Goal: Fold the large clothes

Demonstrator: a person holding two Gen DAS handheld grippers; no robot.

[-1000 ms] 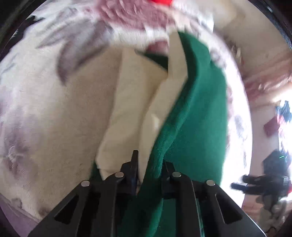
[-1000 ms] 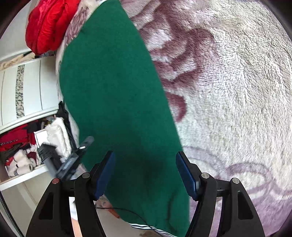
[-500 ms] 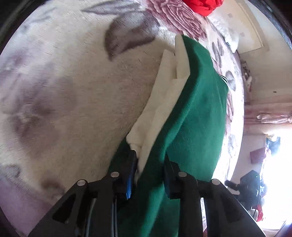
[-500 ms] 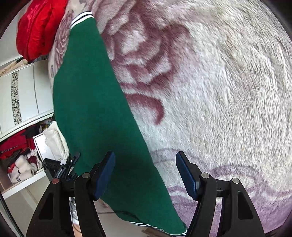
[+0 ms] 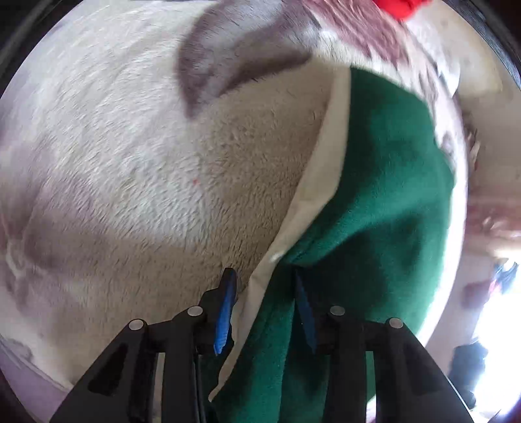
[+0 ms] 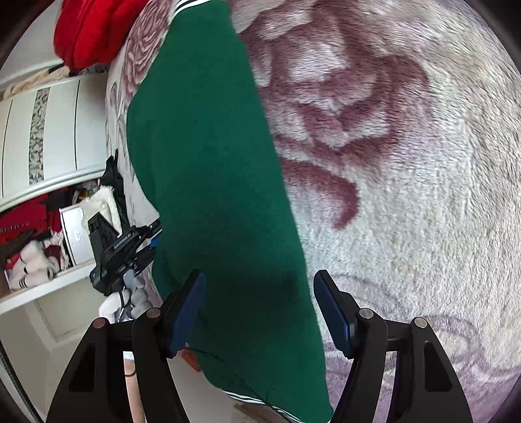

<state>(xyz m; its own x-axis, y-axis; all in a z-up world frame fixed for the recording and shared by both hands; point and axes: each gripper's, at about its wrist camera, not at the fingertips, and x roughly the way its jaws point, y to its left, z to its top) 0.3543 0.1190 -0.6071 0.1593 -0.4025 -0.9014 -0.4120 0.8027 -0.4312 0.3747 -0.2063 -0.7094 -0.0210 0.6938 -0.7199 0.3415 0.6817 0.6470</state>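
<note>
A large green garment (image 5: 374,208) with a cream lining (image 5: 322,175) lies on a plush cream and mauve floral blanket (image 5: 130,162). My left gripper (image 5: 265,302) has its fingers a little apart around the garment's edge, green cloth and cream lining between the blue pads. In the right wrist view the green garment (image 6: 208,156) lies as a long strip with a striped hem (image 6: 260,402) near the bottom. My right gripper (image 6: 260,309) is open and empty above the green cloth. My left gripper also shows there (image 6: 127,250) at the garment's left edge.
A red garment (image 6: 91,29) lies at the far end of the blanket (image 6: 407,195). A white wardrobe (image 6: 49,130) with shelves of clothes stands to the left, beyond the bed edge.
My left gripper's fingers have parted slightly around the garment edge and dropped closer to the blanket. The cream lining now shows as a narrower strip. My right gripper stayed open over the green cloth.
</note>
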